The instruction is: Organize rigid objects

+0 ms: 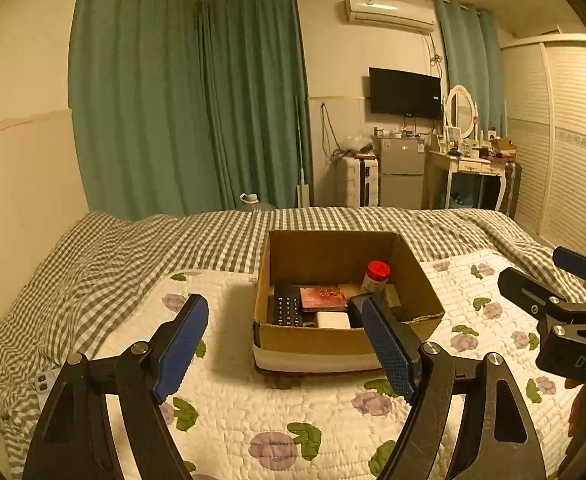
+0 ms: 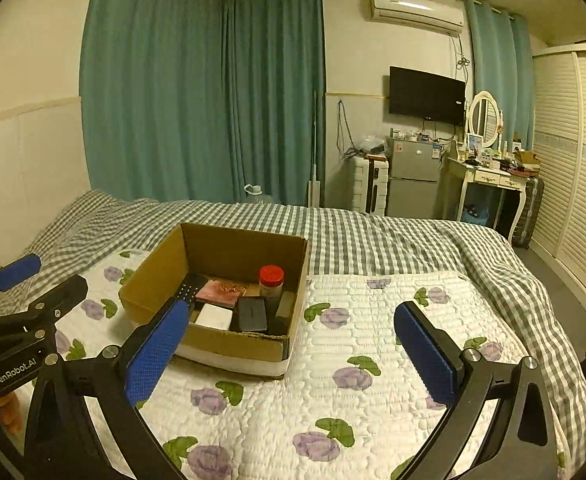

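Box [image 1: 317, 340]: I see matt brown cardboard, edges rough.
Quilt [image 2: 373, 320]: soft stitched cloth, floral print.
Jar [image 1: 375, 277]: glossy red lid, probably plastic.
Finger pads [image 2: 155, 354]: blue, textured grid, rubbery.

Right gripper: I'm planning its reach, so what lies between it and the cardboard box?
Only bare floral quilt lies between the open right gripper and the cardboard box, as the right wrist view shows.

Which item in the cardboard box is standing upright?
The red-capped white bottle at the cardboard box's back right; the remote, pink booklet and white block lie flat.
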The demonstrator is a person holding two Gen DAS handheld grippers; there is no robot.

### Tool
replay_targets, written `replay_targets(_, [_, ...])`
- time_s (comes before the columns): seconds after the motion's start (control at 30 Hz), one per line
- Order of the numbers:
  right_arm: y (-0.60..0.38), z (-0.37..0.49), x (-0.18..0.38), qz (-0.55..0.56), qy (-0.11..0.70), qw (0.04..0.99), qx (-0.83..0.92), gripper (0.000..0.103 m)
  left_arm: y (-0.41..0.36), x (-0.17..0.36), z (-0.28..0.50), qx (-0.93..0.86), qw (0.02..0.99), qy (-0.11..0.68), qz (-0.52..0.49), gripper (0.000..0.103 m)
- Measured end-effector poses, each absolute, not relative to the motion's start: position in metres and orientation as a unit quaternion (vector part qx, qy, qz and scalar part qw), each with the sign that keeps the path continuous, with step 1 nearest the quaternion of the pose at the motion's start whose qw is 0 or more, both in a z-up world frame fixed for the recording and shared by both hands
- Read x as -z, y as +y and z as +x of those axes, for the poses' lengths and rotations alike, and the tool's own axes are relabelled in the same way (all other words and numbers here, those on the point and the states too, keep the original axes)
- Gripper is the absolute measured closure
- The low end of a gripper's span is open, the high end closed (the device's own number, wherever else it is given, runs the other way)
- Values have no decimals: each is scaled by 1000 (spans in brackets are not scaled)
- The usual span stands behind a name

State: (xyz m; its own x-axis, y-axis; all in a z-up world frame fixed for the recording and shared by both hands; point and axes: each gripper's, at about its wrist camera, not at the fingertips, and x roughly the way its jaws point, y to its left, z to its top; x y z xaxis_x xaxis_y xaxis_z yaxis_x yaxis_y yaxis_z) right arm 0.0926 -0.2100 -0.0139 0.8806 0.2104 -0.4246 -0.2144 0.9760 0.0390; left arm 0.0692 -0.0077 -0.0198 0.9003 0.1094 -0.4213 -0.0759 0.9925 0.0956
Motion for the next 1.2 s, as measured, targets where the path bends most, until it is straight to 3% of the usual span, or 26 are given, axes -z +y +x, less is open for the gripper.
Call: replay_targets(1.2, [-217, 94, 16, 10, 234, 967, -102, 0, -4, 16, 66, -41, 973, 226, 23, 21])
